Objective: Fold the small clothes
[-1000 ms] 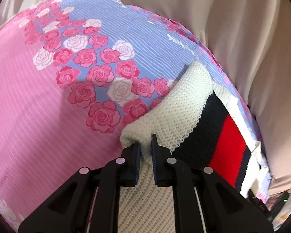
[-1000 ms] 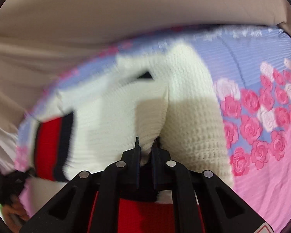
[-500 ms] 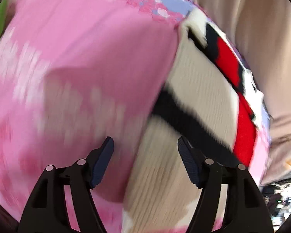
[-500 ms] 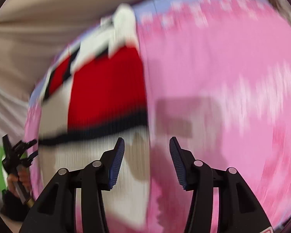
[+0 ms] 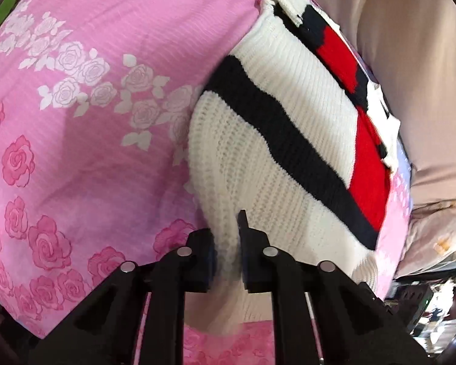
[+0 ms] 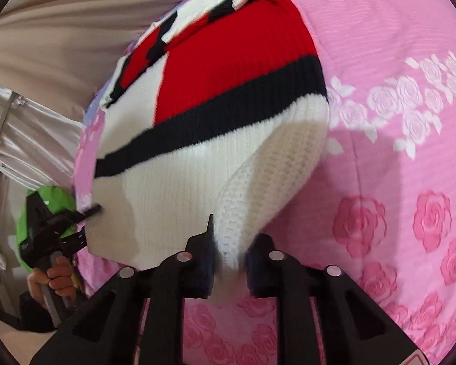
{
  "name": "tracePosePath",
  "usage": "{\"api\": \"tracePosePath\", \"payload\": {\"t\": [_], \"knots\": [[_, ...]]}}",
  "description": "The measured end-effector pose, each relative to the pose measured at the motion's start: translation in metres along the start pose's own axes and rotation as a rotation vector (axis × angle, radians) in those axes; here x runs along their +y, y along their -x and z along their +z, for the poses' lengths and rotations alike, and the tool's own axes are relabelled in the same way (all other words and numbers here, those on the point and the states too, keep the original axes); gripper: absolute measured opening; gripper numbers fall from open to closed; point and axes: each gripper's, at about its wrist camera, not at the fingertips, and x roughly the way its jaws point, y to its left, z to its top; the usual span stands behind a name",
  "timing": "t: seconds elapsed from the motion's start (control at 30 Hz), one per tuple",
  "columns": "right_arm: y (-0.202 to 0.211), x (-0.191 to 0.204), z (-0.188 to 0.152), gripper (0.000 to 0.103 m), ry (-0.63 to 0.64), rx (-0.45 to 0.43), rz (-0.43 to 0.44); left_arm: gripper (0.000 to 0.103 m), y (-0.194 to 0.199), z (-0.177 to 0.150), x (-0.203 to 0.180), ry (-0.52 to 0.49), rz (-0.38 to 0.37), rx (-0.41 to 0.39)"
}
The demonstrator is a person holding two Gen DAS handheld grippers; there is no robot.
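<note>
Knit sweater (image 5: 291,140) is lying on the pink rose bedsheet (image 5: 85,140), now folded. Left claw (image 5: 227,258) and right claw (image 6: 229,261), spread half a second ago, are closing, each pinching a white near-edge fold at its tips.

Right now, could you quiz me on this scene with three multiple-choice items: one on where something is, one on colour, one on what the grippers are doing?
1. Where does the knitted sweater lie?
A. on the pink rose-print bedsheet
B. on a wooden floor
C. in a basket

2. Which stripe runs between the sweater's red panel and its white lower part?
A. green
B. black
C. yellow

3. What is each gripper doing?
A. hanging clear of everything
B. gripping the sheet only
C. pinching white knit at the sweater's near edge

Answers: 1 A, the sheet surrounds the sweater; 2 B, a black band crosses it; 3 C, knit sits between the fingers of the left gripper and the closing right gripper.
</note>
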Motion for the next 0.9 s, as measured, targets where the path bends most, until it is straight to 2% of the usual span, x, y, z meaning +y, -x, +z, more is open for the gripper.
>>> {"api": "tracePosePath", "payload": {"t": [0.13,0.23,0.3,0.4,0.47,0.57,0.67,0.77,0.8,0.9], "knots": [[0.044,0.012,0.002,0.011,0.06,-0.093,0.005,0.008,0.031,-0.013,-0.006,-0.03,-0.035,-0.02],[0.08,0.008,-0.008,0.01,0.092,-0.103,-0.034,0.007,0.046,-0.038,-0.006,-0.094,-0.036,0.037],[0.092,0.001,-0.021,0.01,0.106,-0.068,-0.079,0.006,0.046,-0.06,-0.006,-0.129,-0.026,0.108],[0.097,-0.016,-0.054,0.01,0.093,0.037,-0.134,0.006,0.038,-0.101,-0.002,-0.194,0.021,0.224],[0.097,-0.029,-0.082,0.01,0.069,0.115,-0.158,0.006,0.04,-0.123,0.008,-0.184,0.029,0.292],[0.102,-0.033,-0.113,0.009,0.059,0.21,-0.157,0.006,0.059,-0.128,0.01,-0.184,0.016,0.314],[0.113,-0.022,-0.109,0.009,0.075,0.211,-0.132,0.006,0.077,-0.1,-0.008,-0.183,-0.029,0.23],[0.128,-0.004,-0.05,0.009,0.087,0.038,-0.059,0.006,0.076,-0.045,-0.036,-0.156,-0.1,0.086],[0.131,0.0,-0.034,0.009,0.091,-0.011,-0.04,0.006,0.073,-0.022,-0.048,-0.158,-0.107,0.023],[0.131,0.014,0.031,0.009,0.102,-0.21,0.025,0.006,0.06,0.03,-0.069,-0.146,-0.116,-0.088]]}}
